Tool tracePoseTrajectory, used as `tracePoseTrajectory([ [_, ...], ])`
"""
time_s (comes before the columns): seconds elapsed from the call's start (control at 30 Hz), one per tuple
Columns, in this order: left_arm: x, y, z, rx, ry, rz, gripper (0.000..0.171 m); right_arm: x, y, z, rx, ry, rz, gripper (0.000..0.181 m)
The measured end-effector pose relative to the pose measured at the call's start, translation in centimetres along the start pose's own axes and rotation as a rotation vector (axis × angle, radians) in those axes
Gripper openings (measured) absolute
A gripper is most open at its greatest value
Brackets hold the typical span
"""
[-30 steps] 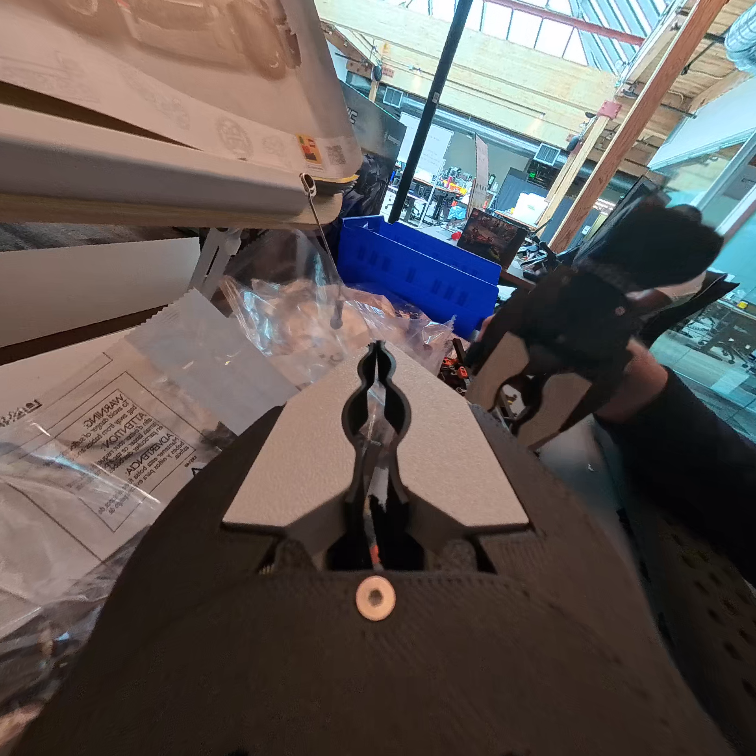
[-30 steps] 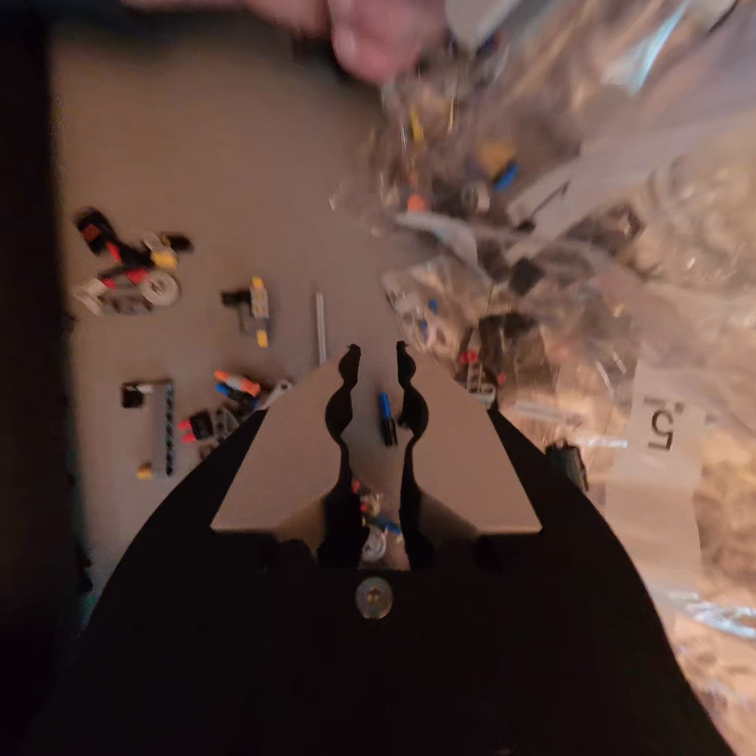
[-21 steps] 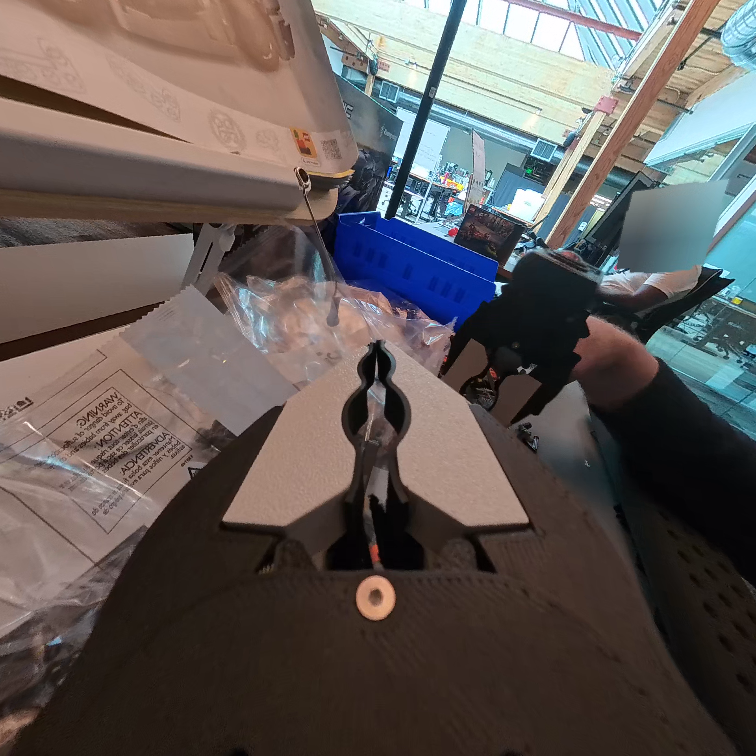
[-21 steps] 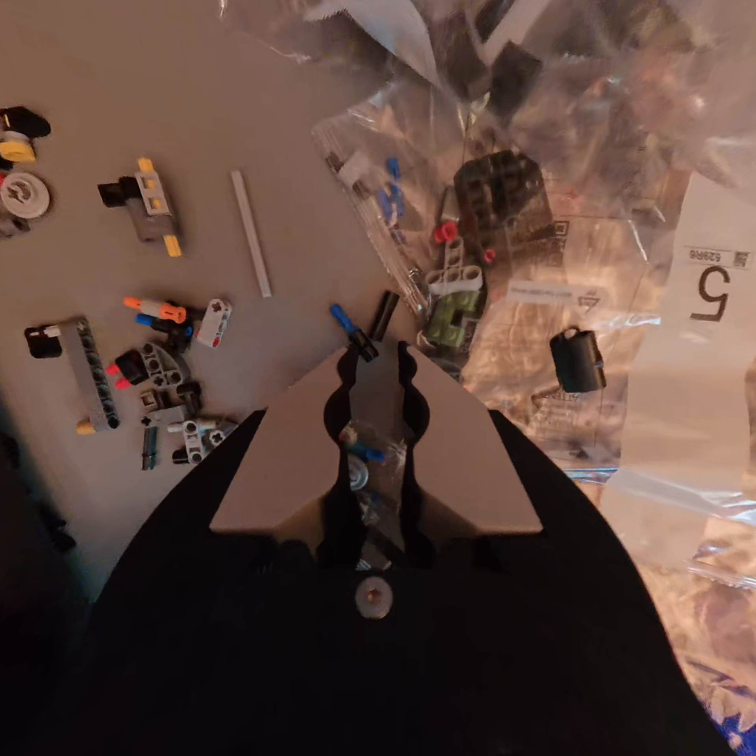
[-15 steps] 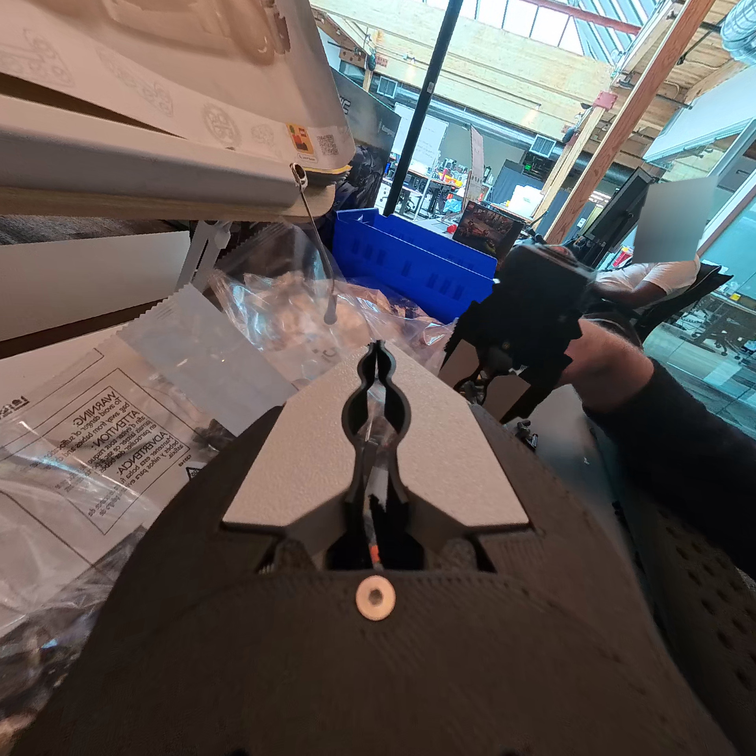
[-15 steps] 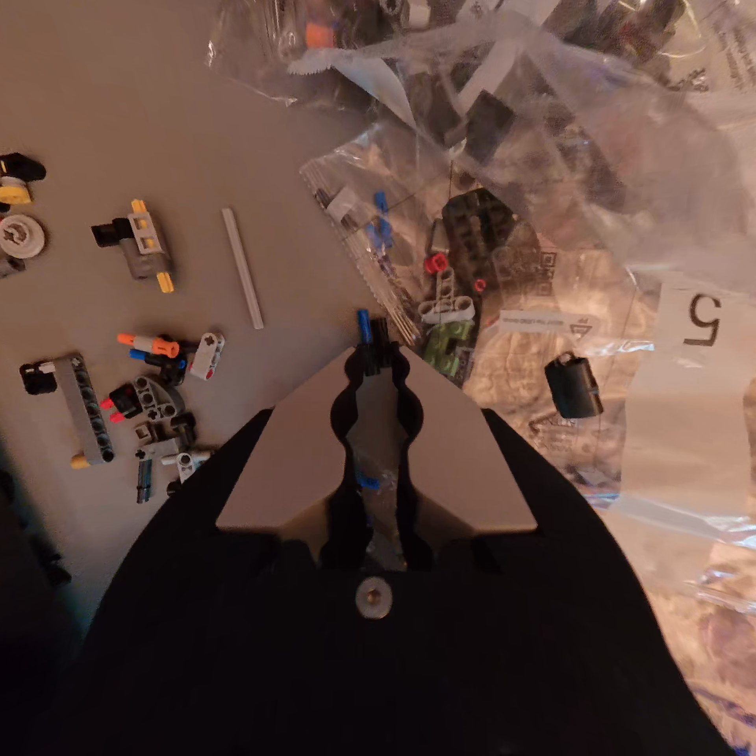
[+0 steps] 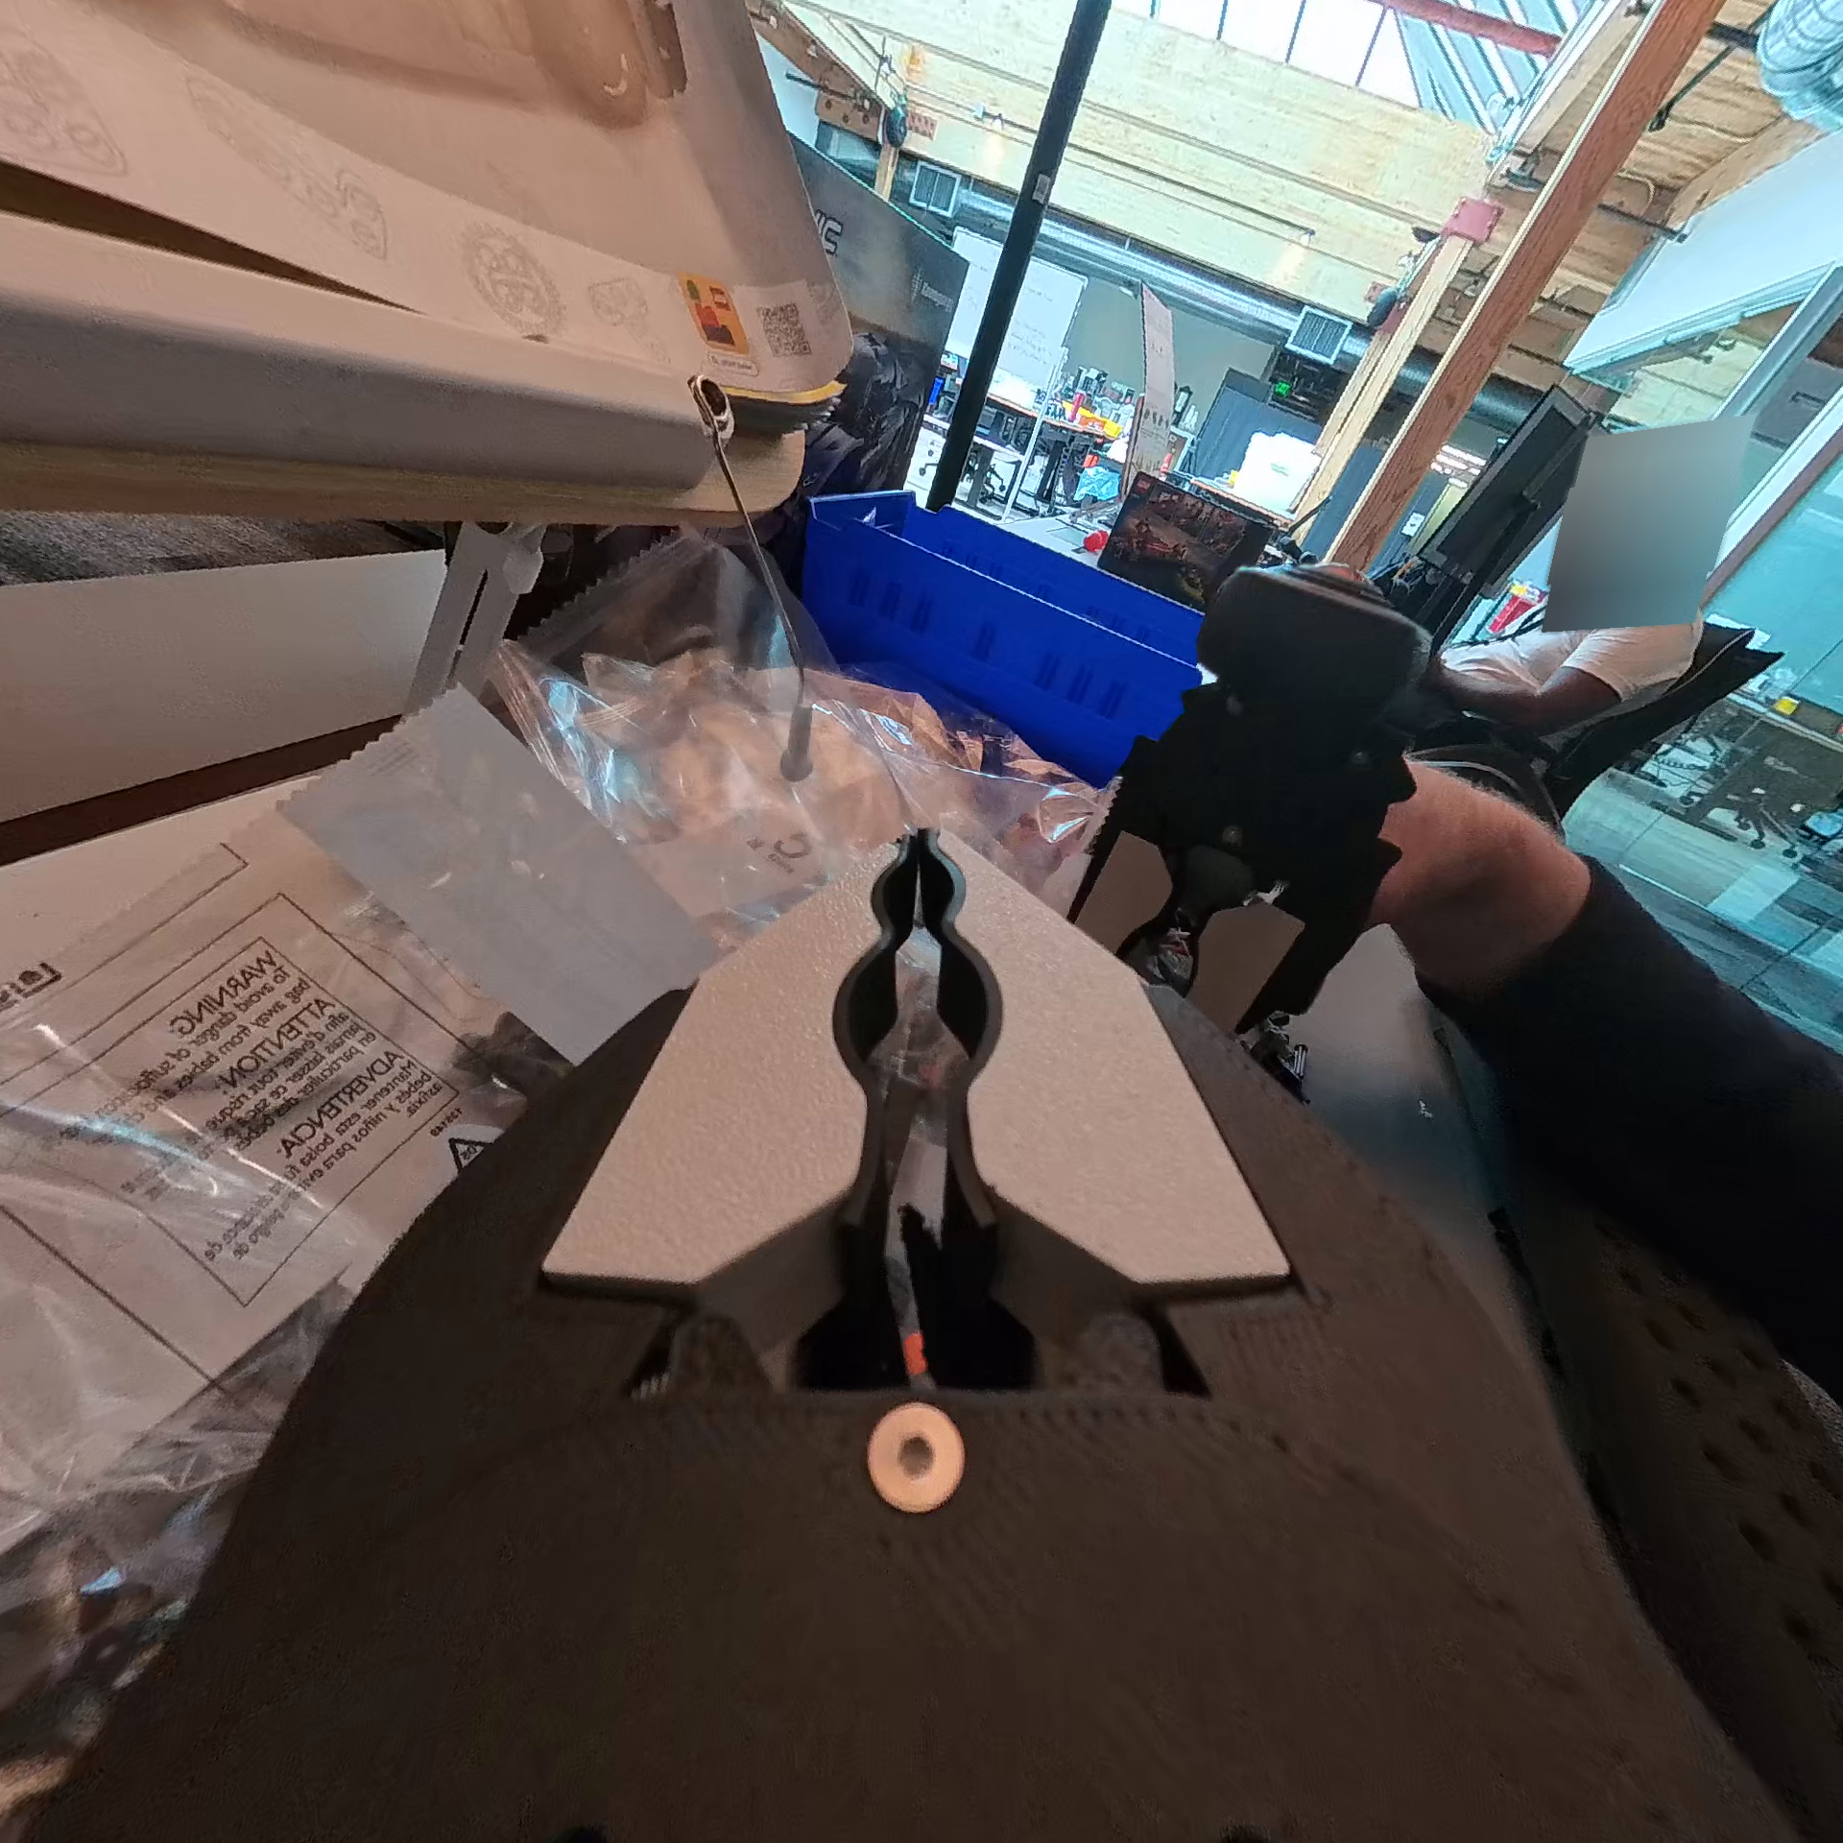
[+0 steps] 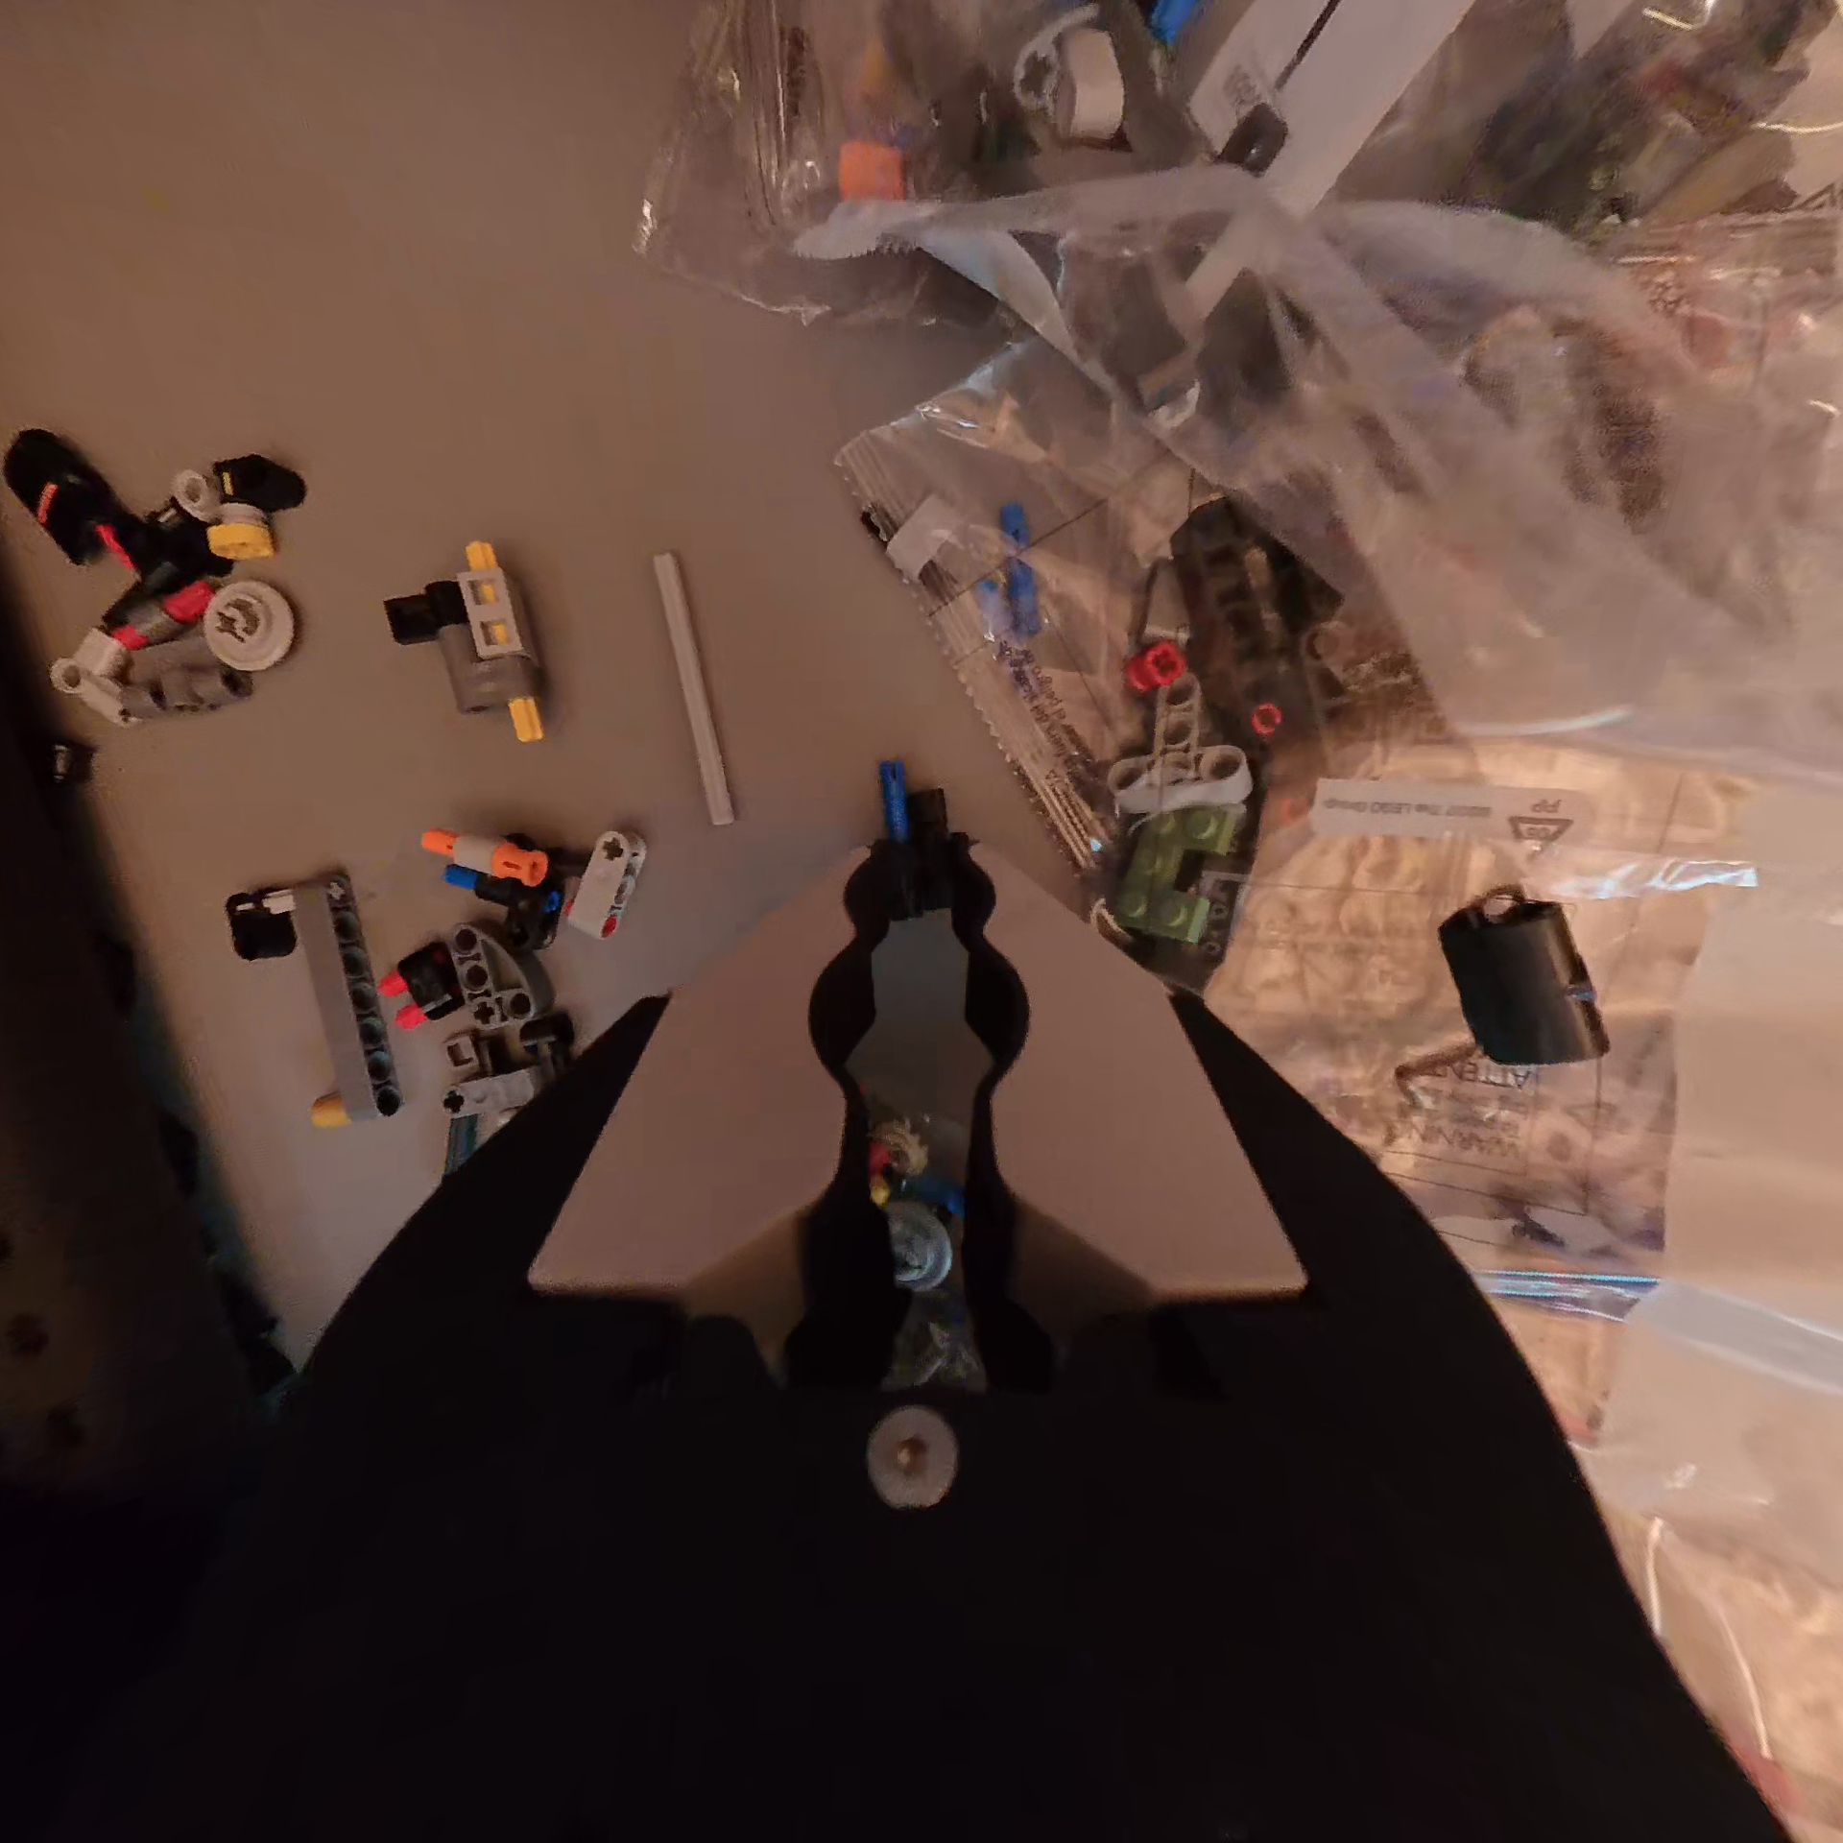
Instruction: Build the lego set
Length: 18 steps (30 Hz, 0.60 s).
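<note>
Black ribbed-plastic tongs (image 7: 918, 858) with grey scalloped fingers (image 7: 738, 1107), silver screw, dark sleeve (image 7: 1636, 1037)

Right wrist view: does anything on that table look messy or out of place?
Somewhat. Clear bags lie heaped and crumpled at the right, and loose pieces are scattered in small clusters at the left. A black part sits alone on one bag. Nothing looks broken.

A large open hall is seen beyond the table edge. Daylight is admitted through roof windows (image 7: 1326, 25) set among pale timber beams (image 7: 1197, 120). A slanted wooden post (image 7: 1496, 289) and a black pole (image 7: 1017, 249) are seen against distant workbenches (image 7: 1047, 419).
</note>
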State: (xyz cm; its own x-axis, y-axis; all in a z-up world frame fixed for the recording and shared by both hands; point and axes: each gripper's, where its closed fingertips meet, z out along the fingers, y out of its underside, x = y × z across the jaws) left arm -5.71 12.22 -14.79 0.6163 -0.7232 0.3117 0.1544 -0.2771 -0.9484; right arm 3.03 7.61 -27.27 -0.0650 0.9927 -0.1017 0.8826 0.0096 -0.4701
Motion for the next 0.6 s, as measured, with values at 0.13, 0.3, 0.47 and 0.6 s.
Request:
tracePoseTrajectory([
  [0.13,-0.02,0.04,0.0,-0.001,0.001,-0.001,0.0,0.28,-0.01,0.05,0.003,0.002,0.02,0.01],
  [0.3,0.02,0.11,0.05,-0.005,0.003,-0.001,0.0,0.31,0.13,0.27,-0.008,-0.003,0.032,0.009],
  [0.47,0.08,0.14,0.09,-0.007,0.005,-0.001,0.0,-0.23,-0.04,0.19,0.017,-0.045,0.038,0.012],
  [0.6,0.11,0.15,0.09,-0.008,0.007,-0.001,0.0,0.26,-0.5,-0.55,0.063,-0.034,0.067,0.012],
])
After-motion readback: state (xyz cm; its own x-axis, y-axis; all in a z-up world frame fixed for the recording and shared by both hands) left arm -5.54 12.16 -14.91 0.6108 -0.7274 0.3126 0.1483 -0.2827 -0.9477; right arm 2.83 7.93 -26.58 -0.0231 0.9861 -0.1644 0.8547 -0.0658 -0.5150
